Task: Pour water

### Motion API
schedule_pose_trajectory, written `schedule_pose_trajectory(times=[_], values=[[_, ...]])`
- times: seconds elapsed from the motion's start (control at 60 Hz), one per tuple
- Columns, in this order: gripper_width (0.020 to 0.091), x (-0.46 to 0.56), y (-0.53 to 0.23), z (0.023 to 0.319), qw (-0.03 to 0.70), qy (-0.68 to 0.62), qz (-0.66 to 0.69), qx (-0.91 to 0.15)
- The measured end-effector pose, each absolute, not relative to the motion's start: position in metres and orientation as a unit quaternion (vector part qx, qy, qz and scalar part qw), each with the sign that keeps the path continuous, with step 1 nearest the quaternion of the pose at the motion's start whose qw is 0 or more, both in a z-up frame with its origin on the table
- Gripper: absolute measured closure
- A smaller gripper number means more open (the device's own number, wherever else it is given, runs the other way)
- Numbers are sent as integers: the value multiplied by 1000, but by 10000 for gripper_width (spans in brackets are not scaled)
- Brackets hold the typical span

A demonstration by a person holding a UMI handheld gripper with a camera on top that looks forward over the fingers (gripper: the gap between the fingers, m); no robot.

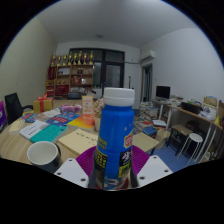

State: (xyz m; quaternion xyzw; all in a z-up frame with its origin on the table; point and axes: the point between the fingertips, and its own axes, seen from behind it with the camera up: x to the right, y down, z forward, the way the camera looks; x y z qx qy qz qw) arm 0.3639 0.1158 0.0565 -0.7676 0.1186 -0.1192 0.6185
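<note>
- Gripper [112, 172]: your two fingers sit low on either side of the blue bottle [115, 140], the purple pads [87, 157] pressed against its lower body. Judged a firm pinch on the bottle, no gap visible at either side.
- Bottle: upright, long axis vertical, white cap [119, 97] on top. It is clear of the table, carried directly between the jaws. The cap appears to be in place; confirm that before you tip.
- Receiving vessel: a white cup [43, 154] stands on the wooden table [75, 142], near the left finger, lower than the bottle and off to its left. This is the relation your next move turns on: the bottle's mouth must travel left and down toward that rim, and the tilt should go leftward.
- Risk noted: papers and books [45, 128] lie just beyond the cup; a spill would reach them.
- Background: shelves [72, 72] and a doorway [110, 70] at the far wall, desks to the right, well apart from the work.
</note>
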Motion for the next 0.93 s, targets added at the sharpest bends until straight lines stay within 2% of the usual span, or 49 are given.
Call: schedule_pose_trajectory(times=[0.1, 0.233, 0.25, 0.317, 0.35, 0.6, 0.817, 0.933], values=[[606, 365, 116, 57, 618, 120, -127, -766], [458, 359, 111, 52, 591, 130, -102, -790], [434, 366, 109, 43, 587, 133, -95, -793], [289, 359, 93, 38, 569, 156, -75, -804], [263, 355, 84, 39, 566, 162, -70, -805], [269, 306, -16, 86, 545, 173, -111, -813], [269, 214, -134, 163, 549, 185, -112, -807], [272, 166, -190, 195, 550, 201, -106, -804]])
